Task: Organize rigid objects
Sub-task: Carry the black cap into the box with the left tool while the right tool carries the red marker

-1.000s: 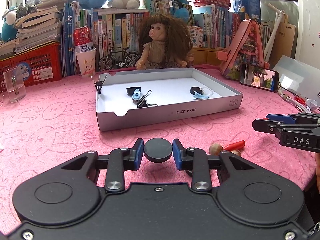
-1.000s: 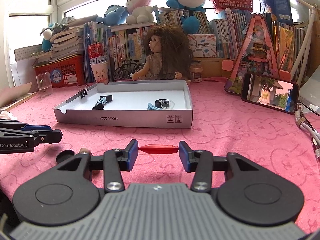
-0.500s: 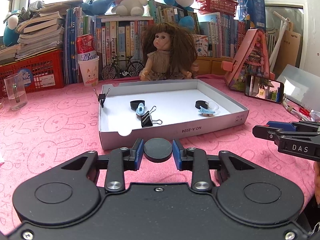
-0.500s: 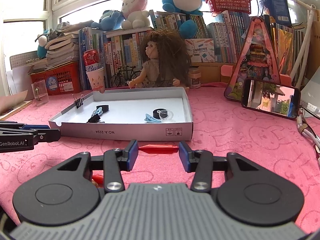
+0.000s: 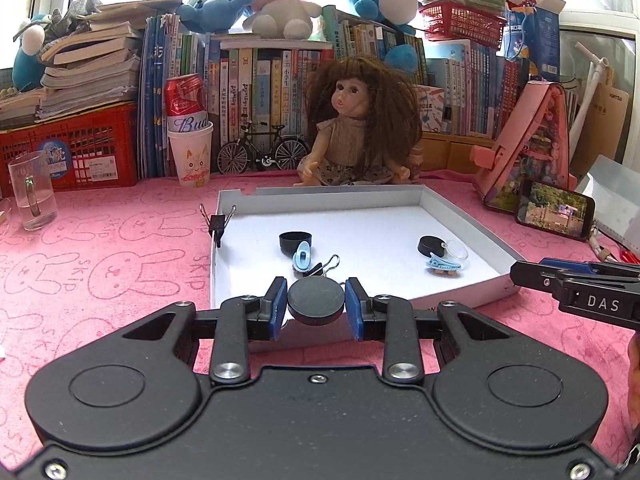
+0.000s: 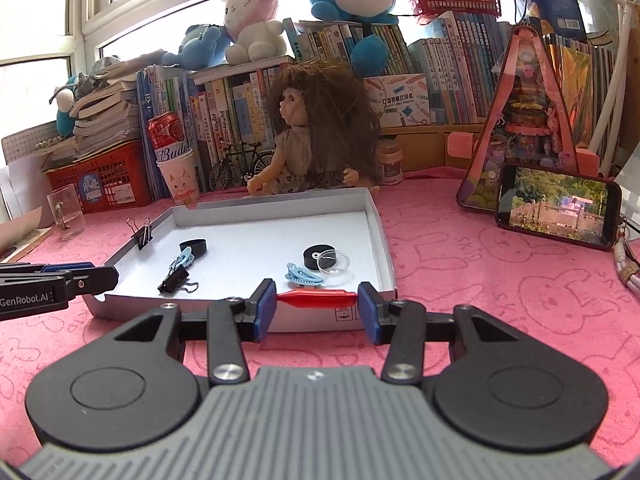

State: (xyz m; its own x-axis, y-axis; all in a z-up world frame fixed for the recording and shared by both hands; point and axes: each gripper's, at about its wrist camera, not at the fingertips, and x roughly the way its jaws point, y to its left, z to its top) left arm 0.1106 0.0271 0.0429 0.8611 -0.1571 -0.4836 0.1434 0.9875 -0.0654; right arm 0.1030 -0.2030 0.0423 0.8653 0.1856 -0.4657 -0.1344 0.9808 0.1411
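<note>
A: Where the blue fingers (image 5: 277, 309) of the left gripper (image 5: 316, 304) meet, what sits between them?

B: A black round cap (image 5: 316, 302), pinched flat side up on both sides. It hangs just over the near wall of the white box lid (image 5: 460, 216).

A: And the right gripper (image 6: 317, 308)?

B: Its fingers (image 6: 265, 309) are set wider and clamp a red clip (image 6: 317, 298) by its two ends, lengthwise across the gap. That one also sits at the near wall of the lid, toward its right corner.

A: What lies inside the lid?

B: Near the front, a black binder clip (image 6: 174, 279) touching a pale blue clip (image 6: 182, 260), with a black ring (image 6: 193, 247) just behind. To the right, a second blue clip (image 6: 303, 276), a black puck (image 6: 317, 254) and a clear round lens (image 6: 333, 263) lying close together. Another binder clip (image 5: 218, 224) grips the left wall, handles up.

A: And around it?

B: The lid rests on a desk (image 6: 480, 280) covered in pink rabbit-print cloth. A doll (image 5: 356, 132) sits just behind the far wall, a phone (image 6: 556, 206) stands propped to the right, and a glass mug (image 5: 31, 190) stands well off to the left.
</note>
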